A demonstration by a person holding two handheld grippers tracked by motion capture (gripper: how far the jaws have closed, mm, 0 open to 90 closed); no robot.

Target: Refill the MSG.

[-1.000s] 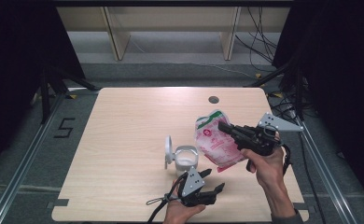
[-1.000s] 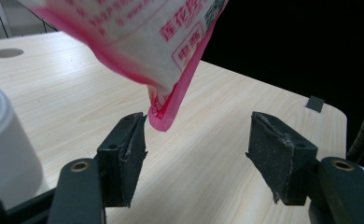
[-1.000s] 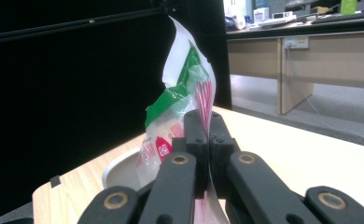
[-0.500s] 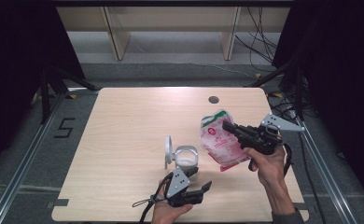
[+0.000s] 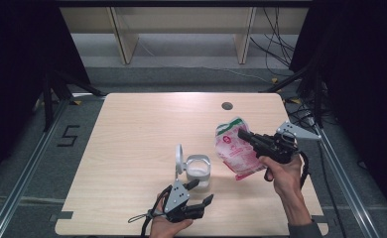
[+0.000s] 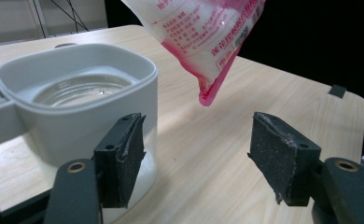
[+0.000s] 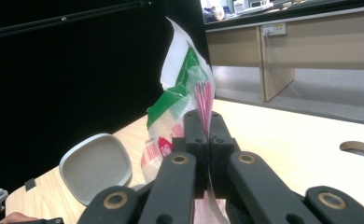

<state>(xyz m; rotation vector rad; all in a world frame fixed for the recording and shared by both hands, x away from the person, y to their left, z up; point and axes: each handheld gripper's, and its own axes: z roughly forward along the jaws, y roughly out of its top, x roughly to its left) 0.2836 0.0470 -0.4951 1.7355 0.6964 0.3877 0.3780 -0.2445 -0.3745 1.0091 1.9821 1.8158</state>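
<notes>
- A pink and white bag (image 5: 235, 151) with a green top corner is held clamped by the right gripper (image 5: 244, 135); its jaws are seen pressed together on the bag's edge in the right gripper view (image 7: 207, 140); the bag is kept off the table, to the right of the container and tilted towards it.
- A white container (image 5: 198, 168) is set on the wooden table (image 5: 142, 129), near the front edge and slightly right of centre; its lid (image 5: 179, 157) is hinged upright on its left side; a pale filling is seen inside (image 6: 77, 88).
- The left gripper (image 5: 199, 192) is held low, just in front of the container; its jaws are spread apart, nothing is gripped between them; one pad (image 6: 124, 158) is seen close against the container's wall, though contact cannot be told.
- The bag's lower corner (image 6: 208, 95) is seen hanging beside the container's rim, apart from it.
</notes>
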